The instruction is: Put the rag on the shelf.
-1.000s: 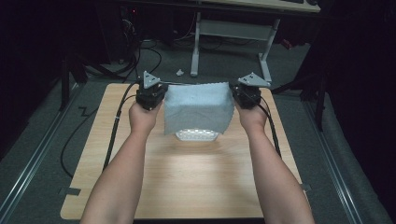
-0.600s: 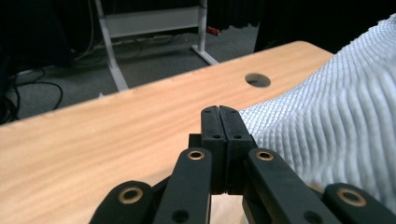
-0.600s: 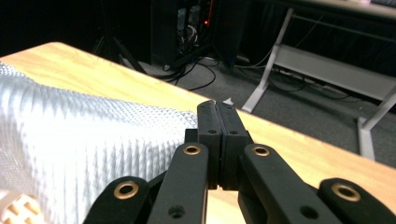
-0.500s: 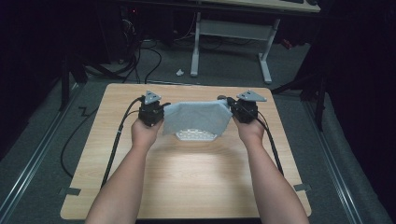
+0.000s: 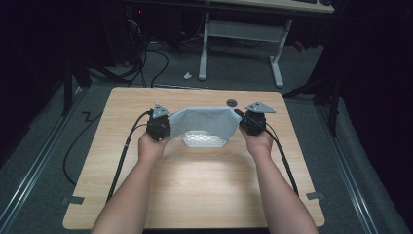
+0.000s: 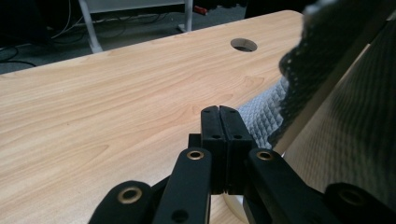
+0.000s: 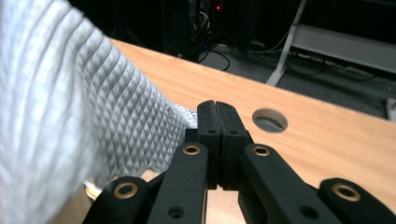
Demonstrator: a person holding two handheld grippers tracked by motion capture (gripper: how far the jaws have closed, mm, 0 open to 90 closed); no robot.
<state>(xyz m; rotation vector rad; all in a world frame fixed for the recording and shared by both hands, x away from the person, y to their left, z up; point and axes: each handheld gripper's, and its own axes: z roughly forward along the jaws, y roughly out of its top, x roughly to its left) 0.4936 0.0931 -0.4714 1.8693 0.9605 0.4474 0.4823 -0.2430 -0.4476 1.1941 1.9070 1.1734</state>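
Note:
A grey waffle-weave cloth is stretched between my two grippers above the back half of the wooden table. Its lower fold rests on the tabletop. My left gripper is shut on the cloth's left edge and my right gripper on its right edge. In the left gripper view the jaws are pressed together, and the cloth rises to their right. In the right gripper view the shut jaws have the cloth hanging at their left.
A round cable hole lies in the tabletop just behind the cloth, also seen as the hole and the hole. Beyond the table stand white desk legs and cables on a dark floor. Gripper cables trail along both table sides.
Both hands have drawn back toward the person and come lower with the cloth. The cloth now hangs shorter and sags onto the table.

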